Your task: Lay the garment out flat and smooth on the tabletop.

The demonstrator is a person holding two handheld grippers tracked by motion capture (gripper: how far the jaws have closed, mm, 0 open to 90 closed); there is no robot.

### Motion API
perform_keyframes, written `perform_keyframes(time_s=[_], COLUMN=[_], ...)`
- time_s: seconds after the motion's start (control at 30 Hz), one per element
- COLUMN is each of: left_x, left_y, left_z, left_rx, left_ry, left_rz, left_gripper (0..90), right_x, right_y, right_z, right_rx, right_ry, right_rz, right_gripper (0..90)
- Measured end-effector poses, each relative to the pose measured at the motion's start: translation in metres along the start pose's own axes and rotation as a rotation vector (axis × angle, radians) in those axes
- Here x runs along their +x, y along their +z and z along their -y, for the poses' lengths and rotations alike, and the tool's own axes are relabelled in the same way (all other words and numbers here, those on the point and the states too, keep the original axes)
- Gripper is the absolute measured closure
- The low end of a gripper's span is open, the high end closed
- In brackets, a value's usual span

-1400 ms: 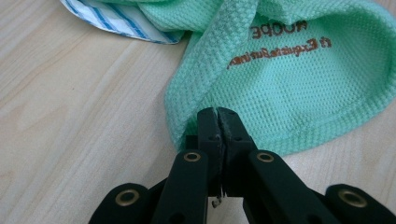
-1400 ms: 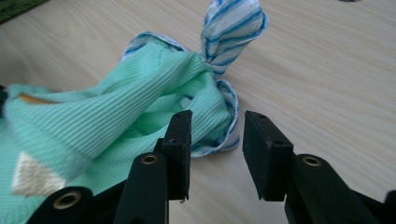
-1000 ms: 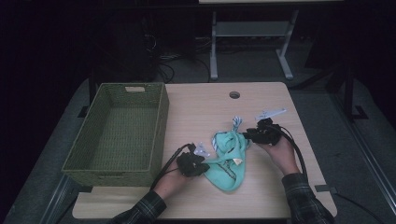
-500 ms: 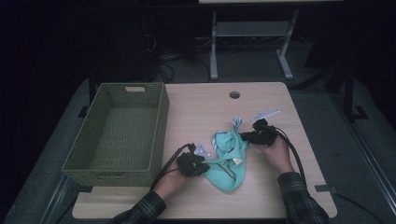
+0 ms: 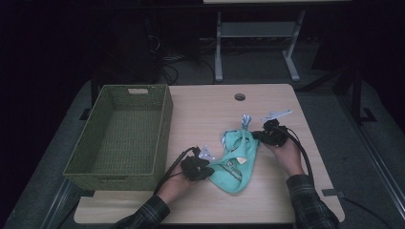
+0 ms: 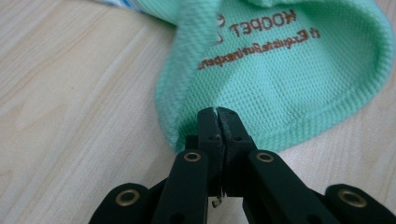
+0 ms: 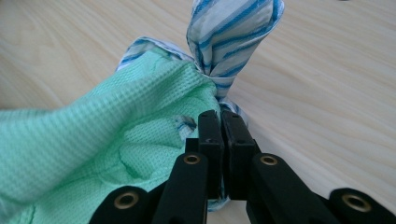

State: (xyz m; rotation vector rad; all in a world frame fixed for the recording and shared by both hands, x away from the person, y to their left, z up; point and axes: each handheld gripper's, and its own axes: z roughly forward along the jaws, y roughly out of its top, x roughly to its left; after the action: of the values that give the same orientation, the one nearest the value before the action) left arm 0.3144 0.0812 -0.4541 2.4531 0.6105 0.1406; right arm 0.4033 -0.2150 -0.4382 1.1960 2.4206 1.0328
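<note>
A mint-green waffle-knit garment [image 5: 236,160] with a blue-striped trim [image 7: 233,32] lies crumpled on the wooden table [image 5: 205,109]. My left gripper [image 5: 211,168] is shut on its lower left hem; in the left gripper view the jaws [image 6: 218,116] pinch the green edge [image 6: 280,70] below printed lettering. My right gripper [image 5: 258,136] holds the upper right edge. Its jaws [image 7: 219,122] have just been closing and now pinch the fabric [image 7: 116,140] by the striped trim.
A woven green basket [image 5: 167,119] stands empty on the table's left side, close to my left hand. A round cable hole [image 5: 239,97] sits near the far edge. Bare tabletop lies beyond and in front of the garment.
My right gripper has edged slightly toward the garment and closed on its upper edge. The left hand and its grip stayed as they were.
</note>
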Motion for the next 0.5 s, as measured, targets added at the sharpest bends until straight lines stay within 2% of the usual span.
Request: perform_keyframes(time_s=[0.2,0.5], left_x=[0.000,0.000], left_y=[0.000,0.000], left_z=[0.000,0.000], left_rx=[0.001,-0.002], left_ry=[-0.001,-0.006], left_rz=[0.000,0.001], left_gripper=[88.3,88.5], right_x=[-0.016,-0.036], right_y=[-0.011,-0.017], right_z=[0.005,0.015], right_rx=[-0.010,0.008], right_ry=[0.017,0.052], right_rz=[0.061,0.109], right_gripper=[87.8,88.0])
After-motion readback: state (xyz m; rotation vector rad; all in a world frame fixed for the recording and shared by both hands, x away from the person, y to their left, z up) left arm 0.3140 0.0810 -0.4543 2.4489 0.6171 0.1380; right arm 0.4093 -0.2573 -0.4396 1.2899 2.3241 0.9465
